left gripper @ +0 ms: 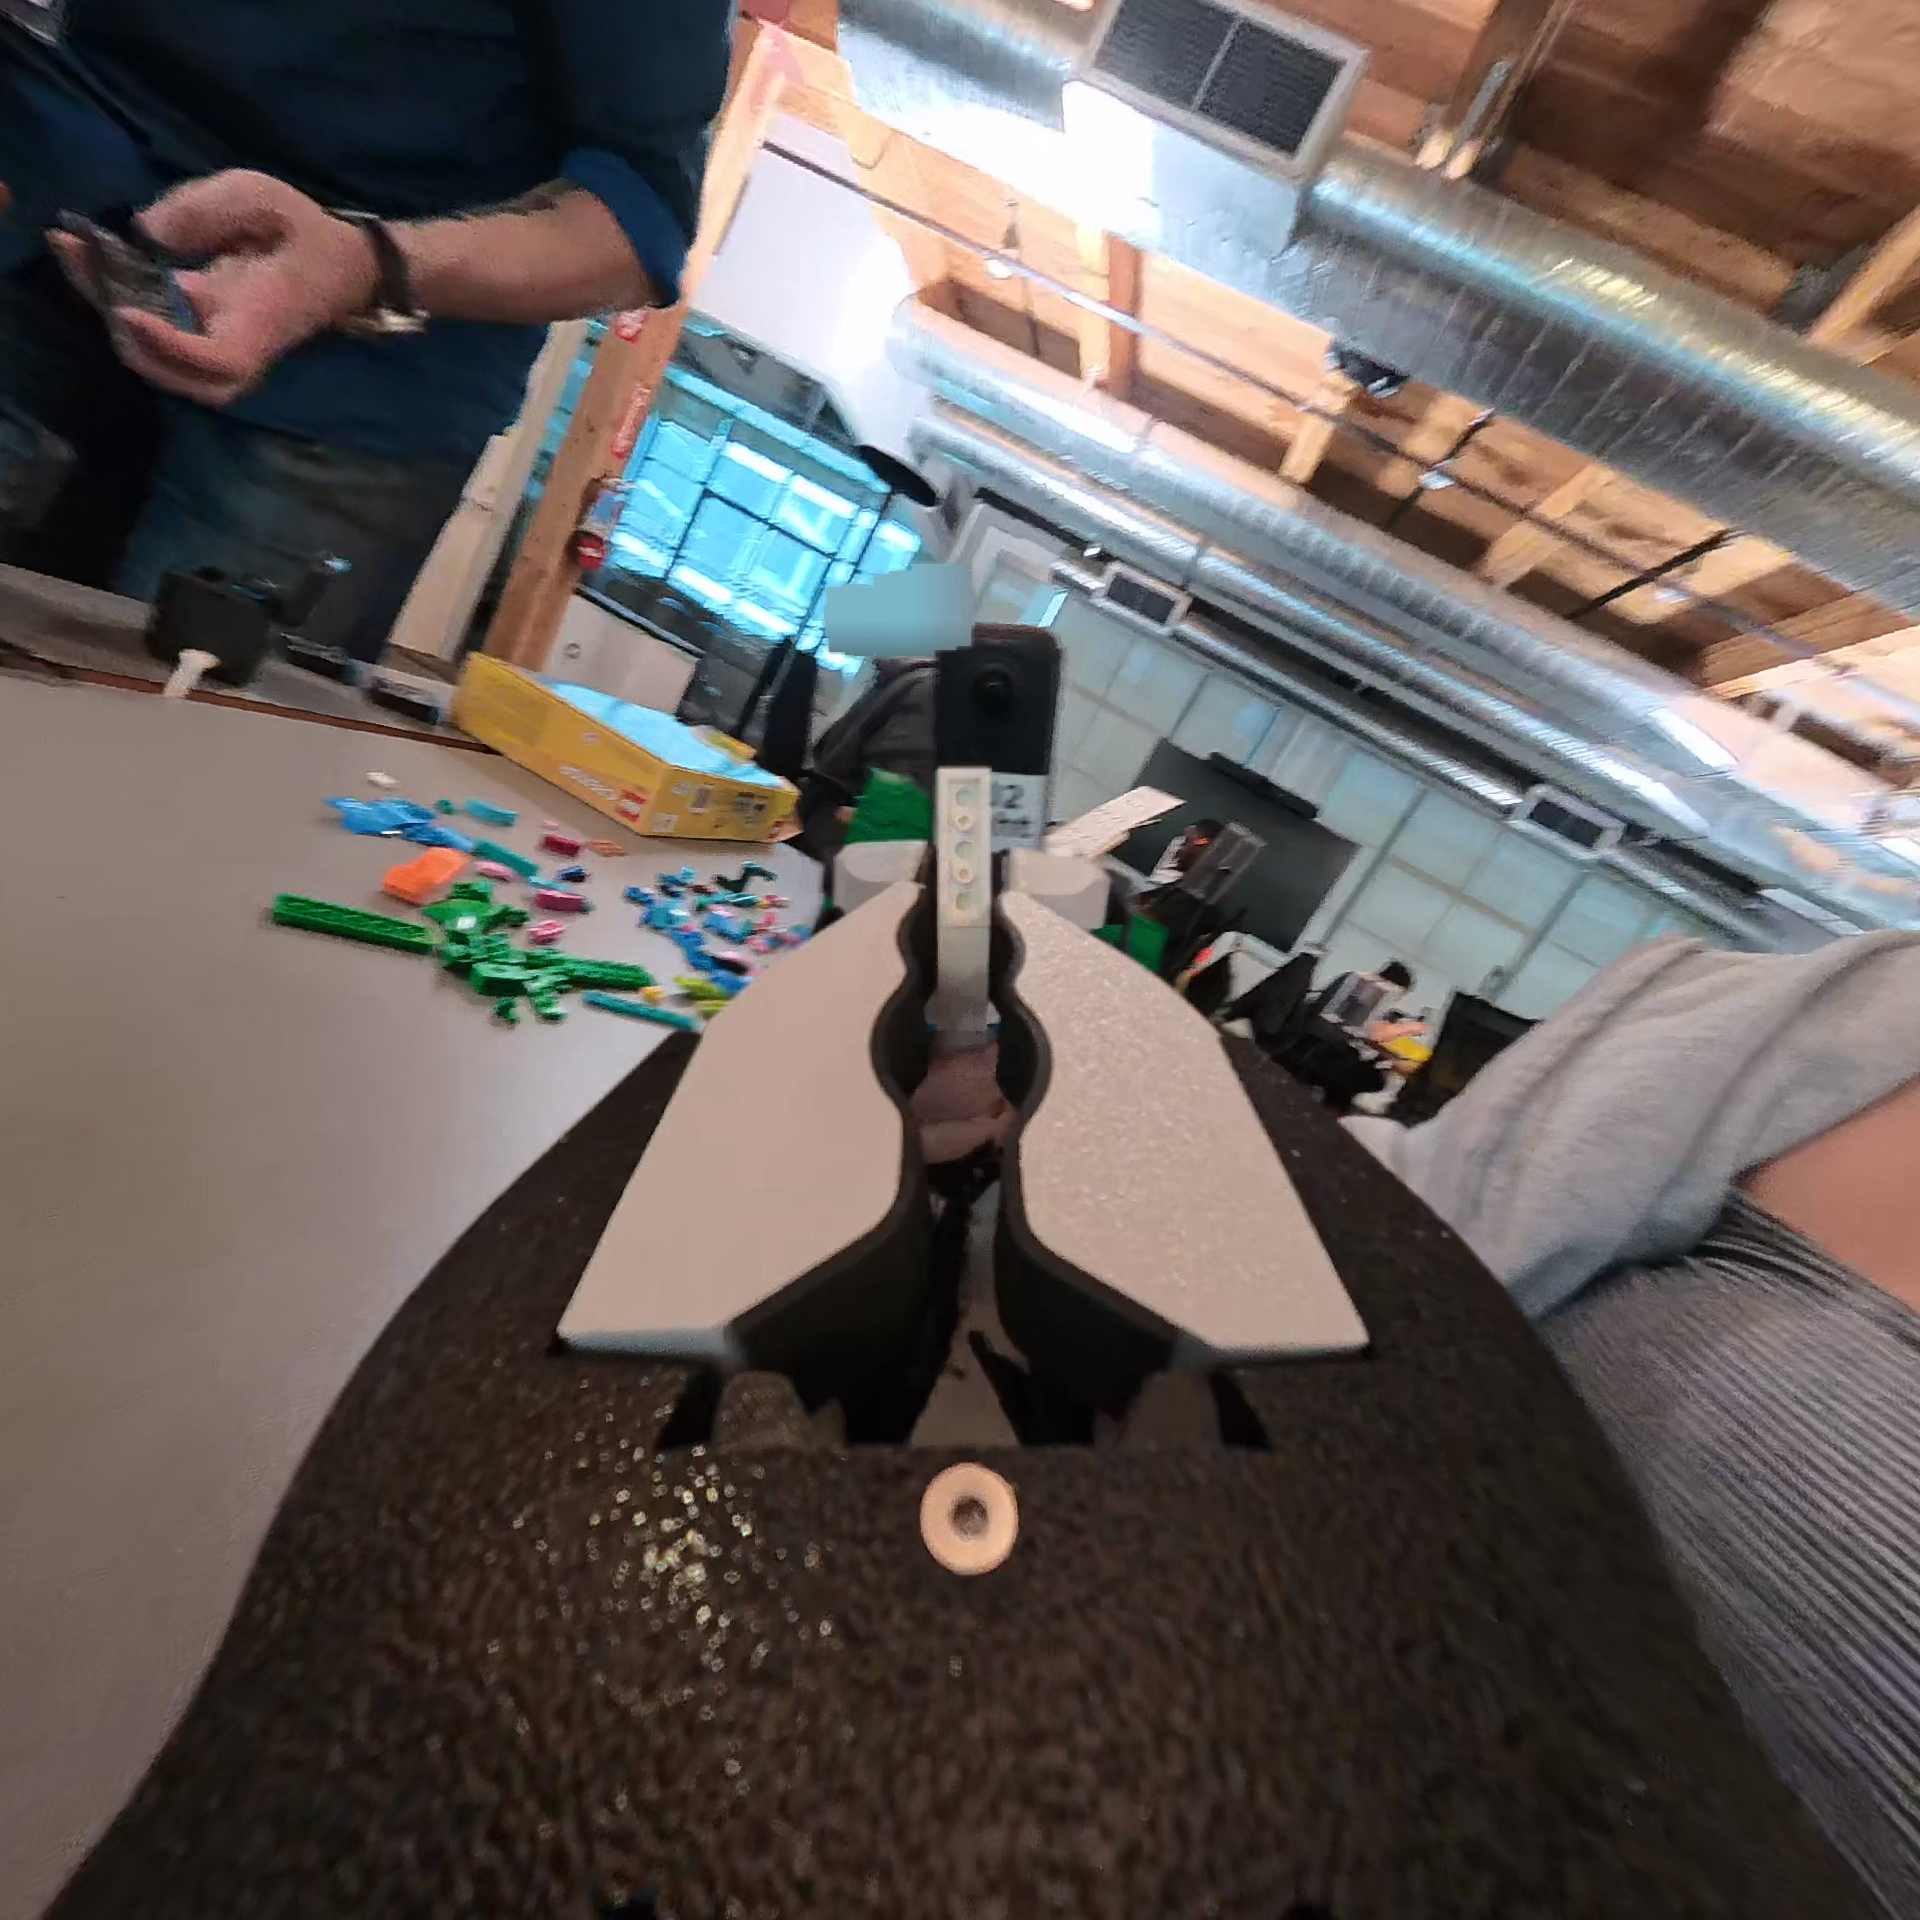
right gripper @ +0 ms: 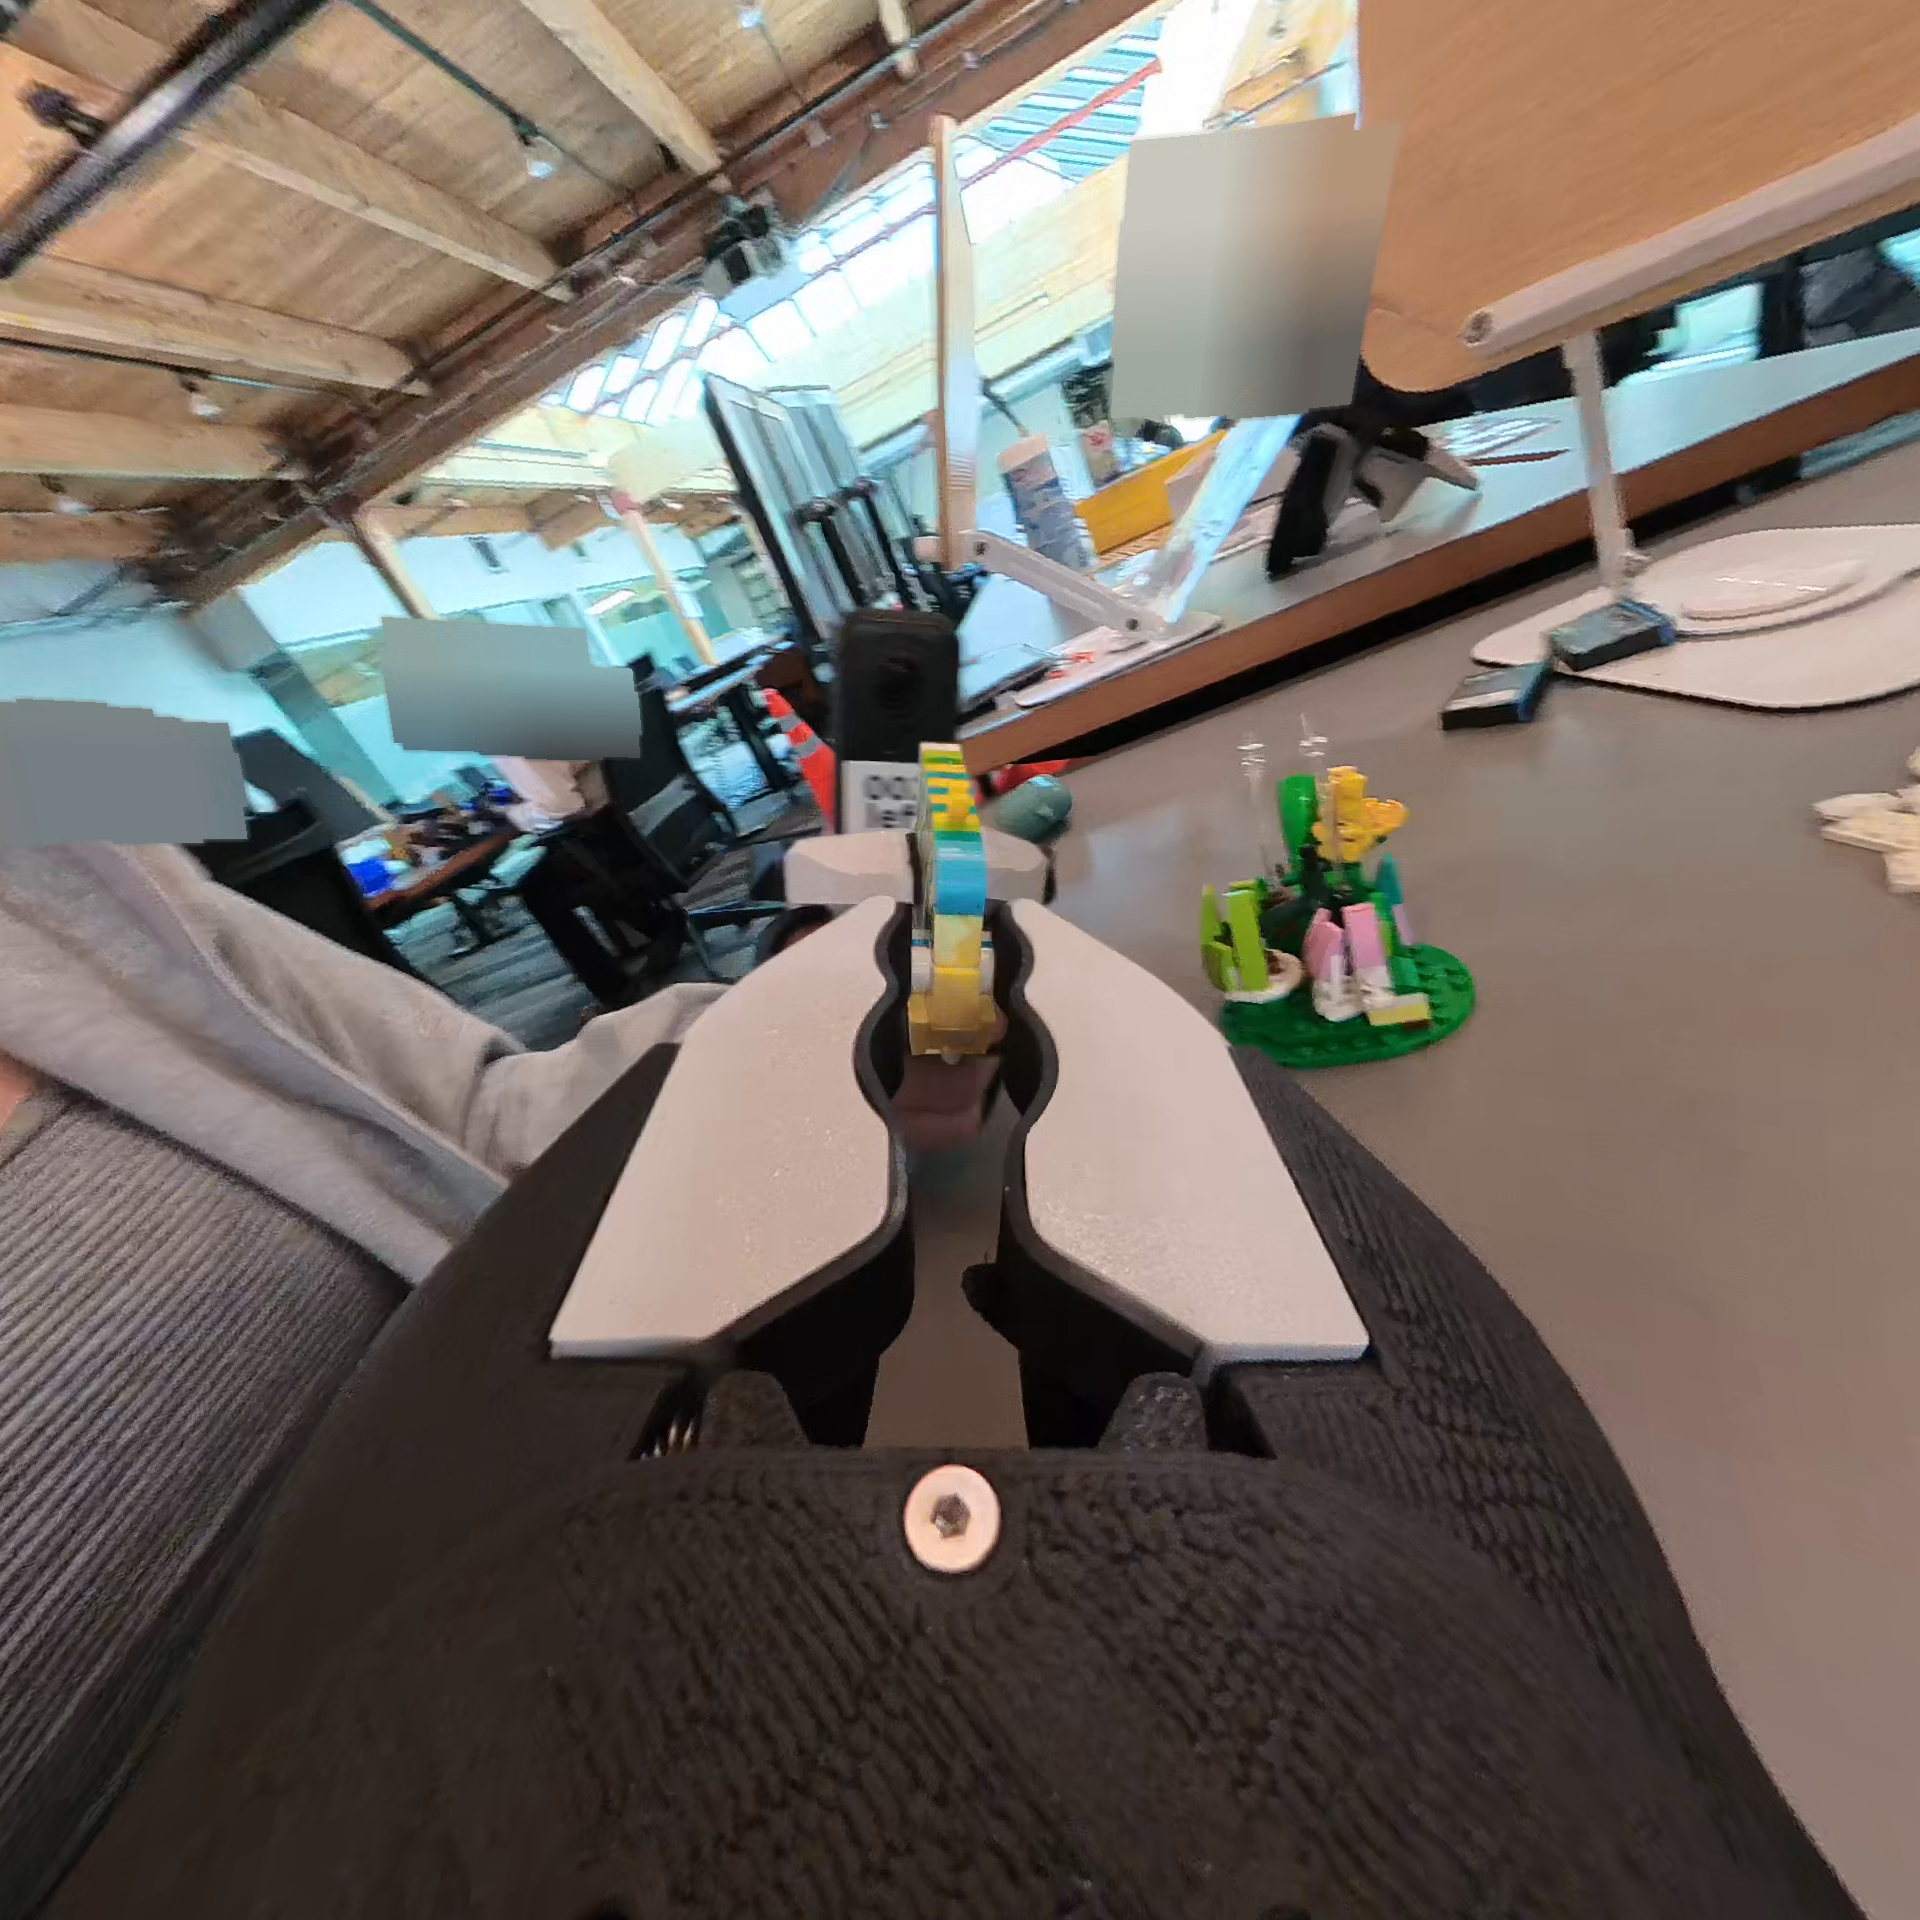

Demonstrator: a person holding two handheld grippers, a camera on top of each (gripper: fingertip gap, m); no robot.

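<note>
Left wrist view, left tool [left gripper: 961,914] pinching white plate [left gripper: 963,852], table edge [left gripper: 665,1023] near.

The left gripper [left gripper: 961,914] pinches a white studded brick plate [left gripper: 964,868] upright between its tips, facing the right gripper [left gripper: 971,883] just beyond, while loose coloured bricks [left gripper: 499,925] and a yellow box [left gripper: 623,753] lie on the grey table [left gripper: 208,1039] to the left.

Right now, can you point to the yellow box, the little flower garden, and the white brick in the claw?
yellow box [left gripper: 623,764]: left wrist view, its yellow side wall.
flower garden [right gripper: 1351,1023]: right wrist view, its green base plate.
white brick [left gripper: 964,852]: left wrist view, its holed upper face.
</note>
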